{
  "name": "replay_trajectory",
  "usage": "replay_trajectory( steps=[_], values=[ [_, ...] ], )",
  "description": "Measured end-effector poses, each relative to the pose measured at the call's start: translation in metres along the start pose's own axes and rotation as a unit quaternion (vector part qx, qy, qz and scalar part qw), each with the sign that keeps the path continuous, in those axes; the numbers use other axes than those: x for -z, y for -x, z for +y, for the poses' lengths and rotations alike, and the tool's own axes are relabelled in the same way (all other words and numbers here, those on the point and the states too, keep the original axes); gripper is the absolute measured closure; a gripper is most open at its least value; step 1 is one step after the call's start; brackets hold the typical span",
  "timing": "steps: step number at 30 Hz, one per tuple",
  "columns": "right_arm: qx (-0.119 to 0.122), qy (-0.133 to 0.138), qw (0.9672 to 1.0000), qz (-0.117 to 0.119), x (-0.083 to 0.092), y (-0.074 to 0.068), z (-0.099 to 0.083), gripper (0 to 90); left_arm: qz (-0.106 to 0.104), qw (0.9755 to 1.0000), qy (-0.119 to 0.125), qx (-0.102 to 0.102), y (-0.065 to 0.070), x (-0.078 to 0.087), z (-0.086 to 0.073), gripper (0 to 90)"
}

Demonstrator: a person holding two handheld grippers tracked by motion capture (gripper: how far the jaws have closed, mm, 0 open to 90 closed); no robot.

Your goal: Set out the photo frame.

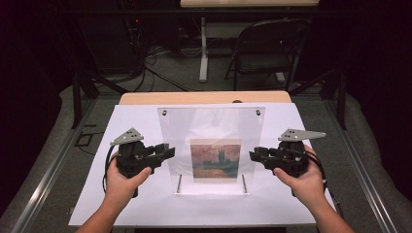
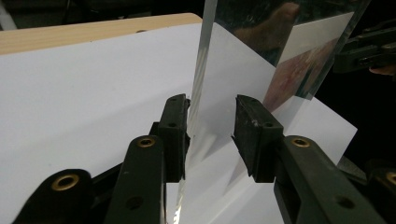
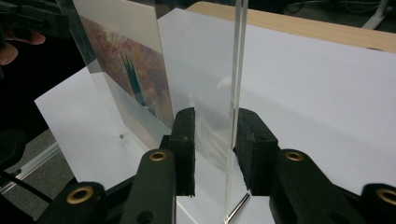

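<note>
White sheet (image 1: 121, 194) under my hands, clear acrylic panel (image 1: 211, 121) standing between my left gripper (image 1: 167, 152) and right gripper (image 1: 253, 155), each gripper's jaws open astride an edge, pads not pressing.

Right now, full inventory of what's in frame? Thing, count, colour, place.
Acrylic frame: 1, clear, upright mid-sheet, between both grippers.
Picture: 1, orange-teal painting, inside the frame, low centre.
Paper sheet: 1, white, covering the table.
Table: 1, light wood, far edge showing.
Folding chair: 1, black, on the floor behind.
Left gripper: 1, black, jaws straddling the frame's left edge, gap on one side.
Right gripper: 1, black, jaws straddling the right edge, not pressing.
Hands: 2, holding the grippers.
</note>
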State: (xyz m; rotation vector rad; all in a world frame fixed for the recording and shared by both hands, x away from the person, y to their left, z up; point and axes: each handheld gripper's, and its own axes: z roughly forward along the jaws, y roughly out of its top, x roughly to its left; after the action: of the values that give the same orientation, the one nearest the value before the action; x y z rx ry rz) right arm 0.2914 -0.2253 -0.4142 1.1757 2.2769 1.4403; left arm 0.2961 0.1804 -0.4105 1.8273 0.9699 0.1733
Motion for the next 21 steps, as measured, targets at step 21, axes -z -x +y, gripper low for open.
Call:
replay_trajectory(
  steps=[21],
  values=[
    [0.008,0.024,0.9995,-0.019,0.009,0.004,-0.015,43.0,0.041,0.9986,0.006,-0.033,0.001,0.013,-0.013,42.1]
  ],
)
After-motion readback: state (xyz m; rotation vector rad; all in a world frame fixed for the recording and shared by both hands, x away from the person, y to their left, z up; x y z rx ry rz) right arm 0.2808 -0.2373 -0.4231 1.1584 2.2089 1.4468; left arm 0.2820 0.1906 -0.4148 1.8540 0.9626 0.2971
